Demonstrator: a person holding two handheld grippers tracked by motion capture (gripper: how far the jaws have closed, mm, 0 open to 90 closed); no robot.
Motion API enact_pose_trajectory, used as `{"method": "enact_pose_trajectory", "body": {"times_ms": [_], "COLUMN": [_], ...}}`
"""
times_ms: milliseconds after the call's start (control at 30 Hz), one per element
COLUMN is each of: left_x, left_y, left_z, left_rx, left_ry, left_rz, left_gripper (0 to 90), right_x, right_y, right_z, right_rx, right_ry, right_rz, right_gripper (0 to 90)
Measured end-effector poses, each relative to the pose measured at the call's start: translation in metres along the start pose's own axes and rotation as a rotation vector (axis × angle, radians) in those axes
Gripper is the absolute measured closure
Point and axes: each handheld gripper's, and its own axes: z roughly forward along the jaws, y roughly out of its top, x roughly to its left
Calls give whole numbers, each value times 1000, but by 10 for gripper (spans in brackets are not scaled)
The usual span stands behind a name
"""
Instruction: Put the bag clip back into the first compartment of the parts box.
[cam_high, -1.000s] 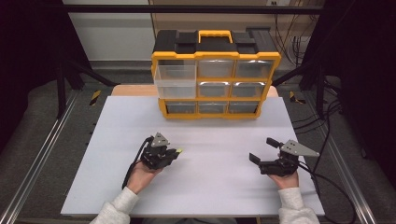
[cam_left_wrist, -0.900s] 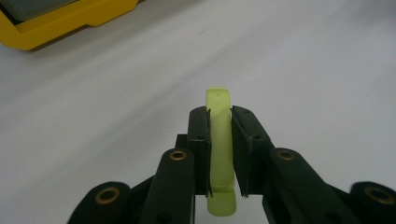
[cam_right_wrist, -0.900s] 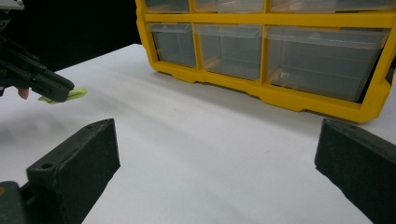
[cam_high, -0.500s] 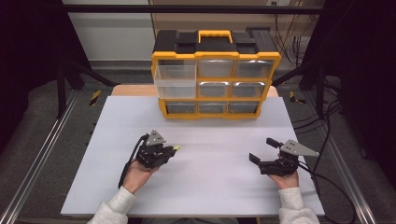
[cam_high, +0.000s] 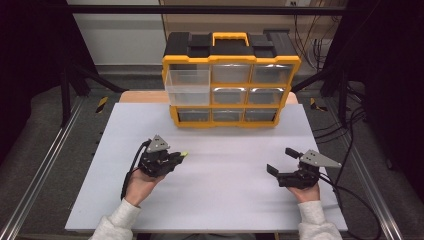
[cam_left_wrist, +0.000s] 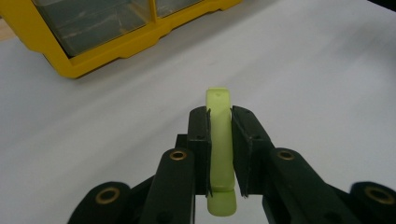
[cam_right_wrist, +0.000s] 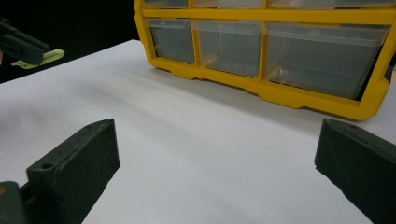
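Tongs first: the left tongs (cam_left_wrist: 219, 140) pinch a pale green clip (cam_left_wrist: 219, 154) above the near-left surface (cam_high: 225, 200); the right tongs (cam_right_wrist: 215, 172) gape wide, holding nothing, near right. Far centre stands the yellow organizer (cam_high: 231, 80), its upper-left drawer (cam_high: 188, 86) pulled out. Judging by that, carrying is under way; next comes lifting the clip over that drawer. The left gripper view reveals the grip, a mere speck from above.

drawer cabinet (cam_high: 231, 80) at table's (cam_high: 220, 200) far edge — grippers nearer, well apart.

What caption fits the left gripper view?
Left gripper shut on a green strip, yellow organizer beyond.
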Motion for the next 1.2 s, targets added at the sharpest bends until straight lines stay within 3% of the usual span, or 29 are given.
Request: {"method": "enact_pose_trajectory", "body": {"times_ms": [400,767,1200], "left_x": [-1,-3,2], "left_y": [10,23,38], "left_z": [-13,-33,-45], "left_rx": [-19,-67,-106], "left_ry": [-2,-10,-7], "left_rz": [14,26,28], "left_gripper": [774,775,774], "right_x": [0,0,0], "right_y": [0,0,0], "right_z": [0,0,0], "right_rx": [4,5,4], "right_ry": [-2,-5,-6], "right_rz": [0,-3,-2], "right_gripper": [5,4,4]}}
